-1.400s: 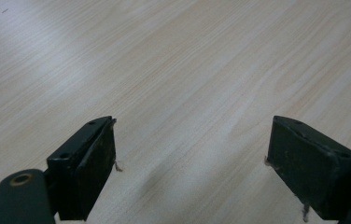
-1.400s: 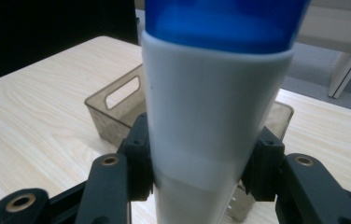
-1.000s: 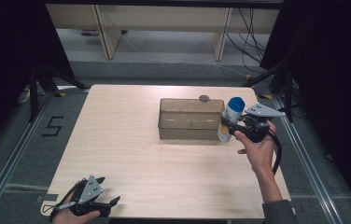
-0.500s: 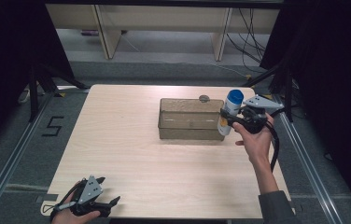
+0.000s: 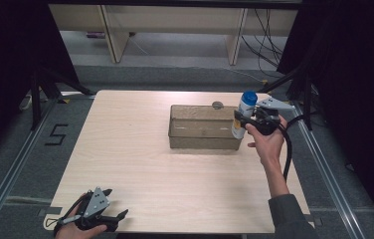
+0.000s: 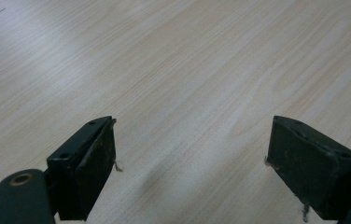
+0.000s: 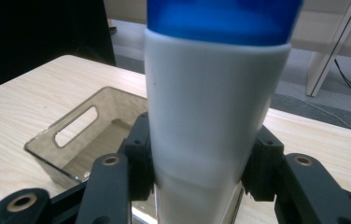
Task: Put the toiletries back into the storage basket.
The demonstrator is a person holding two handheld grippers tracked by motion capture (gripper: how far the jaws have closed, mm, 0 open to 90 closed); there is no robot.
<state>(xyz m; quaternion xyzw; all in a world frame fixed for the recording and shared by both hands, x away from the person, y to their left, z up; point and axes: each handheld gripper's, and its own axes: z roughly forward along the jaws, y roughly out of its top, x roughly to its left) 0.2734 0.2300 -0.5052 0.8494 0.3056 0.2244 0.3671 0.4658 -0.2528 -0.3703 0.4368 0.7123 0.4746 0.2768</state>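
Right gripper view: right gripper (image 7: 197, 186) clamps bottle (image 7: 213, 126), base cut off; left gripper (image 6: 190, 163) released.

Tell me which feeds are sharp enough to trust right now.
High view: evenly lit table, dark surroundings, bin clear. Right gripper view: the bottle held in the right gripper is close and soft, cap blurred. Left gripper view: pale sheen on the wood, left gripper jaws sharp.

Right gripper (image 5: 240, 121) carried bottle (image 5: 243, 114) slightly farther from person.
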